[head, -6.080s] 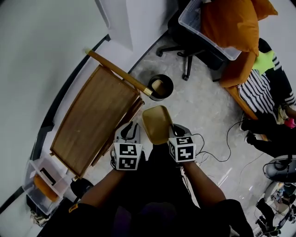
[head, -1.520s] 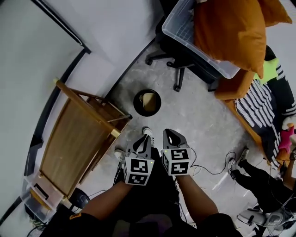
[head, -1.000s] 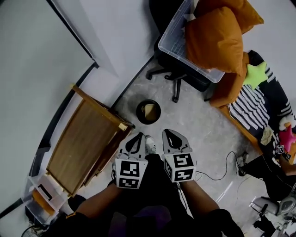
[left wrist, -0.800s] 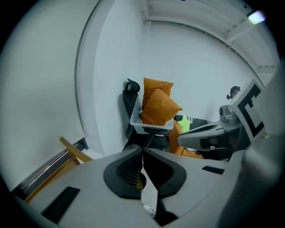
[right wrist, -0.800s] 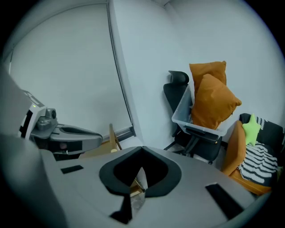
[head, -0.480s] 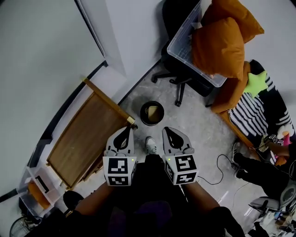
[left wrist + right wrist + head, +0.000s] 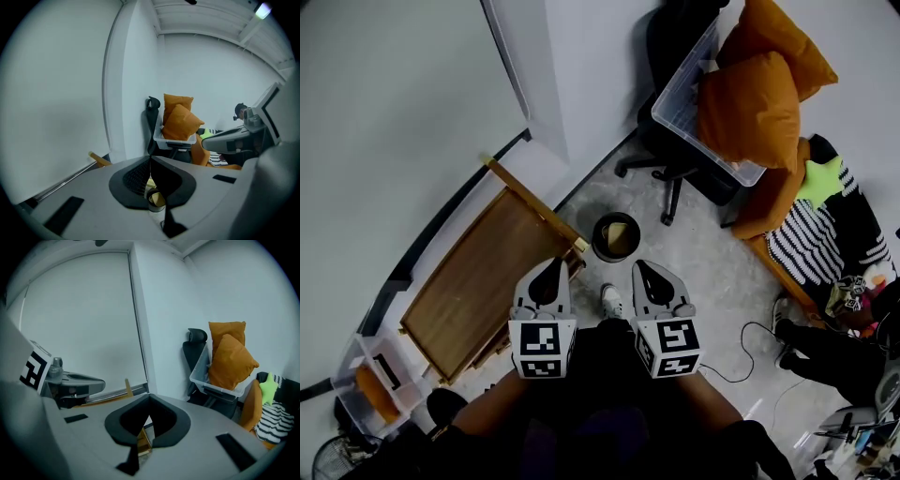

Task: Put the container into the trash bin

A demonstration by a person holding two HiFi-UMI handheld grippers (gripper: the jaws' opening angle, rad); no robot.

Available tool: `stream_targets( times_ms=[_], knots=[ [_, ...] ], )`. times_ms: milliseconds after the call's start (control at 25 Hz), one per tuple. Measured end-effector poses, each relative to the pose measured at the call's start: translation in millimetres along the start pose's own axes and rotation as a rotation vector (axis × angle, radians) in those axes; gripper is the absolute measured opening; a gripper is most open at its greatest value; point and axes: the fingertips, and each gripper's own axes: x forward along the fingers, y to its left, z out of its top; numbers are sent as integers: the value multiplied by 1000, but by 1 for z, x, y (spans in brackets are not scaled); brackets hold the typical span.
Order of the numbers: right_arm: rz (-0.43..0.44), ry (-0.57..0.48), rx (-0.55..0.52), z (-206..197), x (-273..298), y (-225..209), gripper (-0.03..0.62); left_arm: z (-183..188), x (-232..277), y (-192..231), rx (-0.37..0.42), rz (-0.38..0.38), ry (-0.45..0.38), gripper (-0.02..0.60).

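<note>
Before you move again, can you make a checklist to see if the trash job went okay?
1. Container lies inside the bin: ok.
2. The bin stands upright on the floor: ok.
3. Left gripper shut, nothing between its jaws: ok.
4. Right gripper shut, nothing between its jaws: ok.
5. Both grippers are apart from the bin: ok.
6. Container sits fully below the rim: cannot tell.
</note>
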Motion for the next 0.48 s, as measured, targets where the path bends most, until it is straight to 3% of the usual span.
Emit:
stream_targets(
  times_ms=[480],
  knots=[
    [-14, -1, -1, -1, 3, 15, 14, -3, -6, 11, 15, -14, -11, 12]
  ],
)
